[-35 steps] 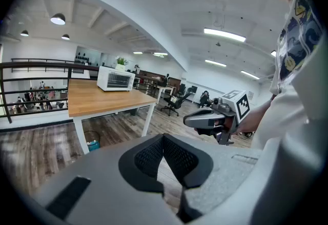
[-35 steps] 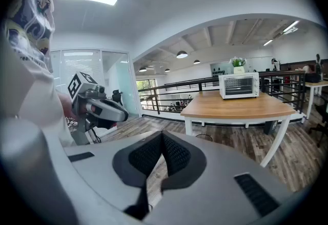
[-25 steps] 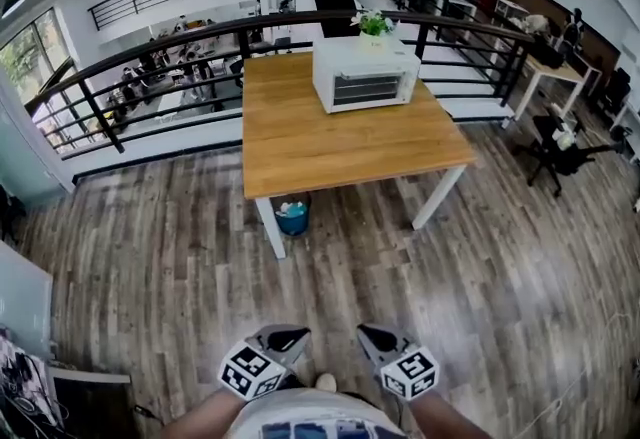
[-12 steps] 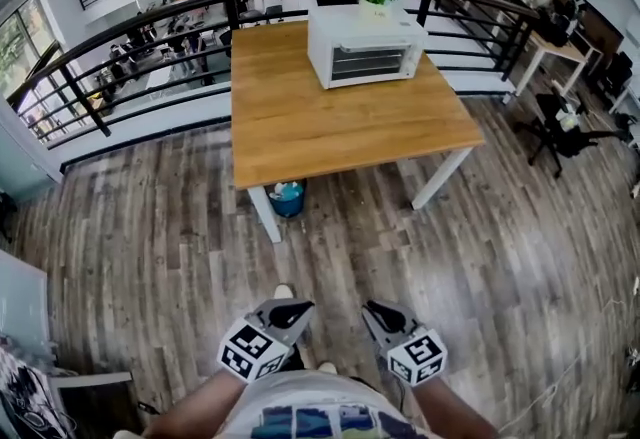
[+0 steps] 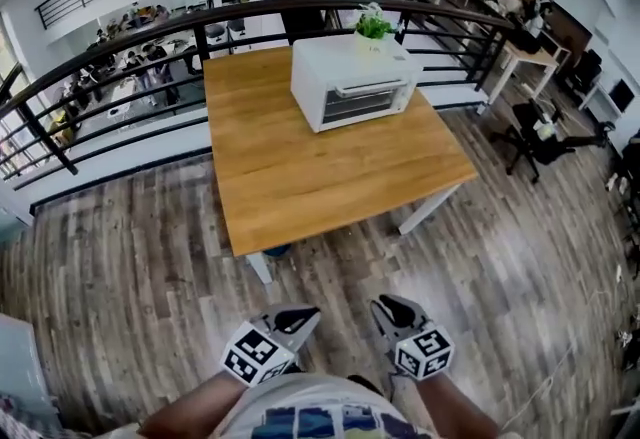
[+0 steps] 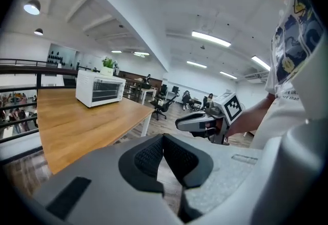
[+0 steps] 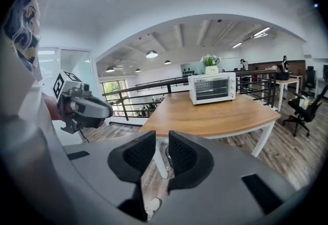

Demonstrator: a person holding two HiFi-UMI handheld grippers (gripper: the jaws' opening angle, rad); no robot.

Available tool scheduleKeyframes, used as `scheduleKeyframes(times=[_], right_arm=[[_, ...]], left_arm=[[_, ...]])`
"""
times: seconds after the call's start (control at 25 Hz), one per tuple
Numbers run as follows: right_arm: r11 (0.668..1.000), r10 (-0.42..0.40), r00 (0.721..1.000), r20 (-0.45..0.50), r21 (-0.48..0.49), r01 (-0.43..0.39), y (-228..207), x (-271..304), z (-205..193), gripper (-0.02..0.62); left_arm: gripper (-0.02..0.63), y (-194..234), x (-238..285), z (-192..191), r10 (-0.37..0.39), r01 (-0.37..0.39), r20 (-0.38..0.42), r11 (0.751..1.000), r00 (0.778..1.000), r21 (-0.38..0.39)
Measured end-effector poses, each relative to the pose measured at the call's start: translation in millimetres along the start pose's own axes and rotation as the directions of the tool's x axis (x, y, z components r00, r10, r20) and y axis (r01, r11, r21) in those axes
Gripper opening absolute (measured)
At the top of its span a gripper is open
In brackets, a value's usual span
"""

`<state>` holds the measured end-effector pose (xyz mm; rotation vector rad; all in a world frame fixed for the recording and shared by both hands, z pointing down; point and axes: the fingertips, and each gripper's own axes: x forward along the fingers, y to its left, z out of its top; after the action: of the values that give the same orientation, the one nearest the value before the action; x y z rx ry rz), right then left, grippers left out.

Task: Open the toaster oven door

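Observation:
A white toaster oven (image 5: 352,82) with its glass door closed stands at the far side of a wooden table (image 5: 300,177). It also shows in the left gripper view as the toaster oven (image 6: 99,88) and in the right gripper view as the toaster oven (image 7: 211,88). Both grippers are held low near the person's body, well short of the table. My left gripper (image 5: 303,316) (image 6: 163,139) is shut and holds nothing. My right gripper (image 5: 384,307) (image 7: 162,142) has just been opening; a narrow gap shows between its pads, with nothing in it.
A potted plant (image 5: 373,25) sits behind the oven. A dark railing (image 5: 120,37) runs behind the table over a lower floor. A blue bin (image 5: 277,250) is under the table. An office chair (image 5: 532,132) stands at the right on the wood floor.
The person has walked toward the table, so the table and oven appear closer and larger. Both grippers have come forward with the body and stay side by side.

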<state>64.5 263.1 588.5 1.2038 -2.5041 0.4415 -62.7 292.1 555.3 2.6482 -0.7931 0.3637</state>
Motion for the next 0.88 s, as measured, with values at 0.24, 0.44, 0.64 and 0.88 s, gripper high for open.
scheduleKeyframes(times=[0.24,0.44,0.64,0.88], right_arm=[[0.997,-0.076,0.997,0.013,-0.009,0.076,-16.6,60.4,46.0,0.114],[0.992,-0.116,0.993,0.011,-0.055,0.116,-45.1,98.8,80.5,0.138],[0.991,-0.126,0.992,0.026,-0.034,0.127,-81.7,139.2,111.6,0.187],[0.99,-0.141,0.989,0.044,-0.015,0.142,-174.3,190.8,154.1,0.181]], left_arm=[[0.003,75.1,-10.4,12.4,-0.006,0.006,0.017,1.0,1.0,-0.006],[0.003,113.2,-8.5,25.9,0.001,0.001,0.035,0.999,0.999,-0.046],[0.003,150.4,0.6,37.2,0.034,-0.032,0.028,0.997,0.999,-0.065],[0.003,204.5,33.3,75.6,0.133,-0.13,0.038,0.989,0.99,-0.075]])
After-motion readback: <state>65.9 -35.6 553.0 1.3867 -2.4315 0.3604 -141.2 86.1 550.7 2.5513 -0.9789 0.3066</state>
